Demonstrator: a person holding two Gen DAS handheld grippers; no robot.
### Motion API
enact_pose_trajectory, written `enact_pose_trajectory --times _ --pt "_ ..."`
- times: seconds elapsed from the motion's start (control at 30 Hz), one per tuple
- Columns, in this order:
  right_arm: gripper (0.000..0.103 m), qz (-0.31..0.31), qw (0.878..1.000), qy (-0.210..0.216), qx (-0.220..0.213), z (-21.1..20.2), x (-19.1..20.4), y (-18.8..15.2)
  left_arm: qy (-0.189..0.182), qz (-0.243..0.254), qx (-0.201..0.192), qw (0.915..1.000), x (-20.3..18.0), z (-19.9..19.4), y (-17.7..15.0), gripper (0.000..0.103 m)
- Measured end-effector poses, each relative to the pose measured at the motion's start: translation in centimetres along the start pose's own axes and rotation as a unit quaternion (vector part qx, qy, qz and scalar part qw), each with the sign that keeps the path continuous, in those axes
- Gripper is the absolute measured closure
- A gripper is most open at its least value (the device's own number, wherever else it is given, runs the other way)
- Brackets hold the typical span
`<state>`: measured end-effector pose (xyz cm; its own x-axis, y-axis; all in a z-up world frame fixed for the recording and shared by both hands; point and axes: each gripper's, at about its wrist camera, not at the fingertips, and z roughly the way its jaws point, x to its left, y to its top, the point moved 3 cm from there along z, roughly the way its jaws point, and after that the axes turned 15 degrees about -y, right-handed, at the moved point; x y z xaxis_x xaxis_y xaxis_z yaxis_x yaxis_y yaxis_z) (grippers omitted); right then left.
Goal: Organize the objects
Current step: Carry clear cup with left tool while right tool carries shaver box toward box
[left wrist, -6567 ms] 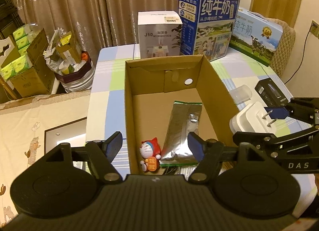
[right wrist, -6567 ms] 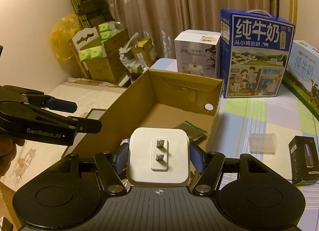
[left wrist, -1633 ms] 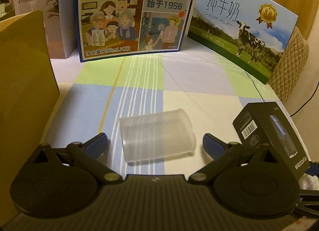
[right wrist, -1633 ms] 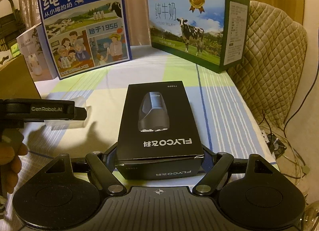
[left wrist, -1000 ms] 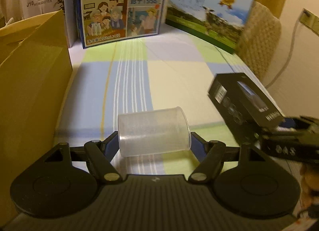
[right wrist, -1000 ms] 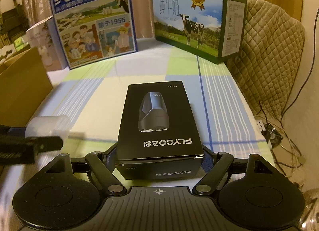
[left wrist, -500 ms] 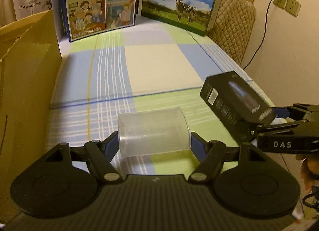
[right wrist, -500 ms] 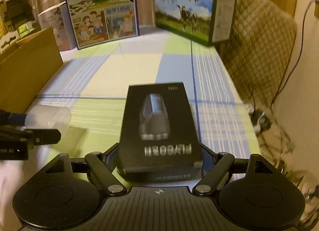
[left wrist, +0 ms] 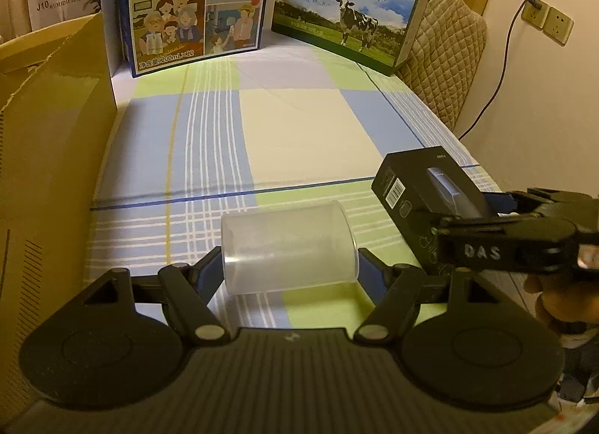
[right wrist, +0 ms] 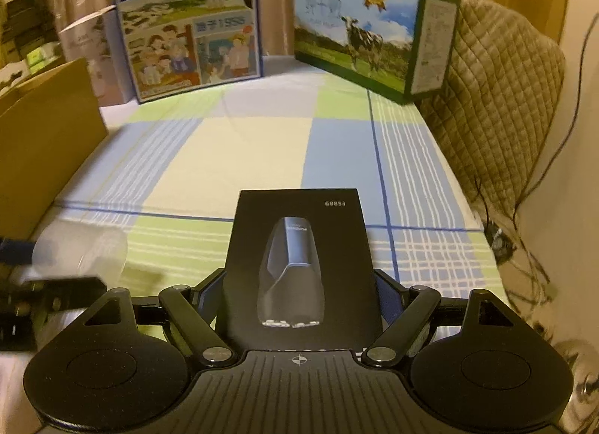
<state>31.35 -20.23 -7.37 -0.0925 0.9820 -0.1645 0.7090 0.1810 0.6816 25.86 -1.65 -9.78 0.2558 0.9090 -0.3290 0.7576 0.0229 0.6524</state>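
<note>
A clear plastic cup (left wrist: 288, 247) lies sideways between the fingers of my left gripper (left wrist: 289, 270), which is shut on it and holds it above the checked tablecloth. My right gripper (right wrist: 299, 290) is shut on a black shaver box (right wrist: 301, 269), also lifted off the table. In the left wrist view the black shaver box (left wrist: 423, 187) and the right gripper (left wrist: 462, 217) appear at the right. In the right wrist view the clear cup (right wrist: 80, 252) shows blurred at the left. The open cardboard box (left wrist: 41, 142) stands to the left; its inside is hidden.
Two milk cartons stand at the table's far end, a blue one (left wrist: 194, 3) and a green one (left wrist: 348, 22). A white humidifier box (left wrist: 63, 3) is behind the cardboard box. A quilted chair back (right wrist: 498, 97) and wall sockets (left wrist: 548, 18) with cables lie to the right.
Both grippers have lifted and drawn back from the table's far end with their loads. The cup and the shaver box stay gripped as half a second ago.
</note>
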Motion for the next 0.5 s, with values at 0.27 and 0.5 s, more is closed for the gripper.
enact_pose_trajectory --times 0.27,0.5 --pt "0.027 0.017 1.0 -0.009 0.022 0.2 -0.3 0.2 0.0 -0.003 0.004 1.0 0.0 0.3 -0.1 0.033" --pt "0.027 0.025 1.0 -0.015 -0.01 -2.0 -1.0 0.7 -0.006 0.005 -0.004 1.0 -0.3 0.1 0.0 0.033"
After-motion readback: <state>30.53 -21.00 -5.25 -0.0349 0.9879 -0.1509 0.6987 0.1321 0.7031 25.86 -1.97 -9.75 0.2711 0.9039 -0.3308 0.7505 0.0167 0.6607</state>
